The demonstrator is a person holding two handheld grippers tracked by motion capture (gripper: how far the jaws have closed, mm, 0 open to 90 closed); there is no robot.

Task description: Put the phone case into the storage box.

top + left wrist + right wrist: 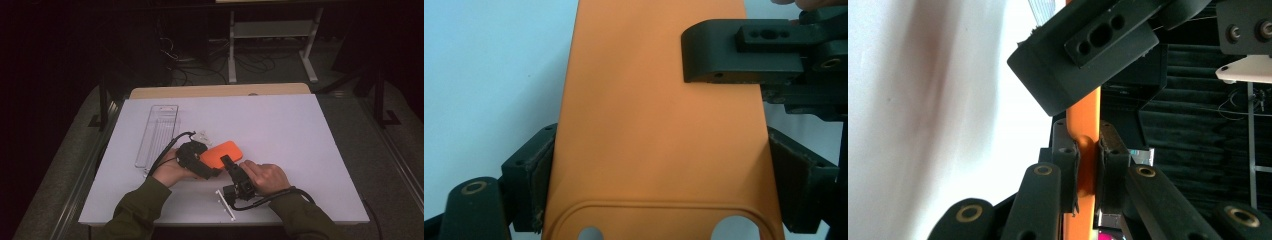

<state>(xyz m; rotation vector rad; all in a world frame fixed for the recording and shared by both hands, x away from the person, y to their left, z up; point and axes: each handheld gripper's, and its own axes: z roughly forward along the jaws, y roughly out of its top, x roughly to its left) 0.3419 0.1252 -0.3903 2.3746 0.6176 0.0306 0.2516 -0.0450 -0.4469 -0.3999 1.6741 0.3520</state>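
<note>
Now orange case (221, 153), between both claws

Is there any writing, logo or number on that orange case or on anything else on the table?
None can be read: the orange case is plain on the face that shows, and the clear plastic tray and the white table carry no legible print.

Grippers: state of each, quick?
Left gripper: jaws closed across the width of the orange phone case.
Right gripper: shut on the case's thin edge.
</note>
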